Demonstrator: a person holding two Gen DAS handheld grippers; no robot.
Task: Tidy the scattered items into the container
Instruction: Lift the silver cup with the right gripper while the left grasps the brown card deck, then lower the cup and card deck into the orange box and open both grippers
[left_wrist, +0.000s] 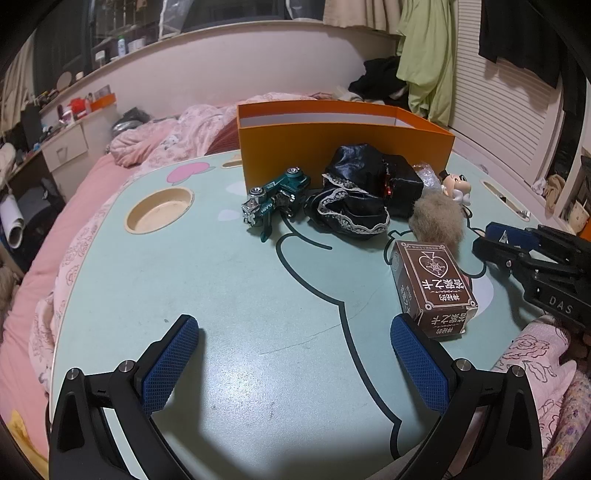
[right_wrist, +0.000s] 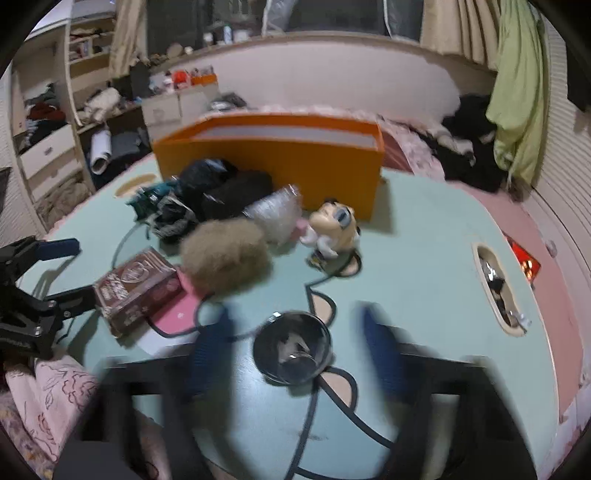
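Note:
An orange box (left_wrist: 343, 147) stands at the far side of the pale green table (left_wrist: 221, 295); it also shows in the right wrist view (right_wrist: 273, 162). In front of it lie a green toy truck (left_wrist: 277, 201), a black lace cloth (left_wrist: 358, 192), a beige fur ball (left_wrist: 437, 218), a mouse figurine (left_wrist: 458, 186) and a brown card box (left_wrist: 432, 288). My left gripper (left_wrist: 293, 350) is open and empty, its right finger beside the card box. My right gripper (right_wrist: 295, 354) is open, blurred, with a small dark glass bowl (right_wrist: 291, 347) between its fingers on the table.
A round cup recess (left_wrist: 159, 209) sits at the table's left. A slot with small items (right_wrist: 498, 284) is at the right edge. A crinkled clear wrapper (right_wrist: 275, 214) lies by the figurine. Pink bedding (left_wrist: 74, 236) surrounds the table.

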